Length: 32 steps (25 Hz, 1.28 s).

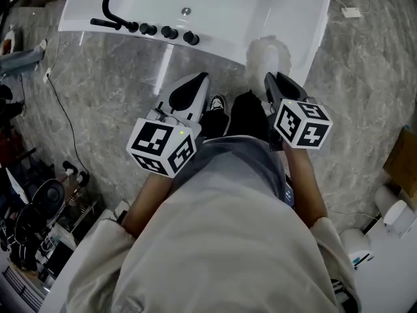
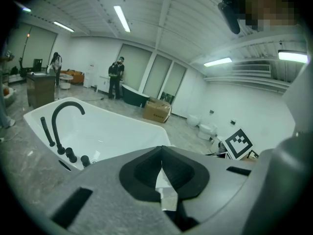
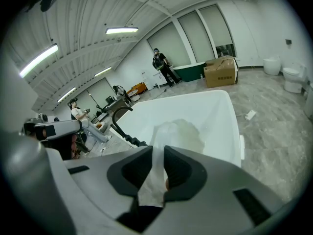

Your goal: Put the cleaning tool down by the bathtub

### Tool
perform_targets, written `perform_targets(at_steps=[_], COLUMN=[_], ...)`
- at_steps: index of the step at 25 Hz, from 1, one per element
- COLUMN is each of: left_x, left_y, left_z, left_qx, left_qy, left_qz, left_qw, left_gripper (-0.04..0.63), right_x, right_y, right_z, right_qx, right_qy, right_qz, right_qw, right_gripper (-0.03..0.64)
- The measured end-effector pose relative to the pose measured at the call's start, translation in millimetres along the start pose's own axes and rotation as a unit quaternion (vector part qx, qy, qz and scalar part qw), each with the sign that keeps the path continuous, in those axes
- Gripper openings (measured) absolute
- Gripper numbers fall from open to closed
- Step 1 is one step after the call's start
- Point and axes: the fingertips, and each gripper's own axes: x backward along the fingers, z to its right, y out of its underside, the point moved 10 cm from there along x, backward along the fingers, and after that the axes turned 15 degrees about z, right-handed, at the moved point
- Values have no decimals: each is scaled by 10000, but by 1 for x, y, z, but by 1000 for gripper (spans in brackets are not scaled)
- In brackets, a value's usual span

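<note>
Tongs, right (image 3: 157, 153): are closing partway on the cleaning tool (image 3: 178, 131), both pads pinching its narrow white neck.
Tongs, left (image 2: 161, 151): are sitting with tips together, carrying nothing.
Tool position: its fluffy white head is projecting ahead of the right tongs, over the near rim of the bathtub (image 1: 260, 12); contact with the rim cannot be confirmed.
Step in hand: judged to be lowering the tool toward the floor (image 1: 111, 70) beside the bathtub.
Procedure: only 1 hand is needed. Aim for bare floor just beside the tub wall, not the rim. Lower until the head is bearing its own weight, then part the pads.
Caution: the soft head is likely clinging to the pads; open fully and withdraw straight back.
</note>
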Motion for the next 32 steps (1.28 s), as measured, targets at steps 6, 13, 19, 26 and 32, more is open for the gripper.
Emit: perform_targets(at_steps=[6, 13, 19, 26, 32], left_x=[-2, -4, -8, -10, -13], left_y=[1, 3, 6, 7, 9], left_z=[-1, -4, -7, -13, -20], left_qx=[43, 97, 154, 232, 305], left_qy=[-51, -132, -164, -242, -345], left_qz=[-13, -80, -145, -211, -248], left_qw=[10000, 9998, 9996, 9992, 9986], left_gripper=[9, 9, 9, 9, 9], right_x=[-15, -29, -41, -56, -73], right_y=[1, 3, 8, 12, 14], right_z=[2, 7, 12, 15, 17], right_qx=[129, 261, 342, 457, 524], right_qy=[-157, -252, -292, -370, -479], right_qz=[-173, -351, -528, -732, -871], right_qw=[9996, 9987, 9976, 9956, 9937], right_gripper=[68, 69, 69, 69, 69])
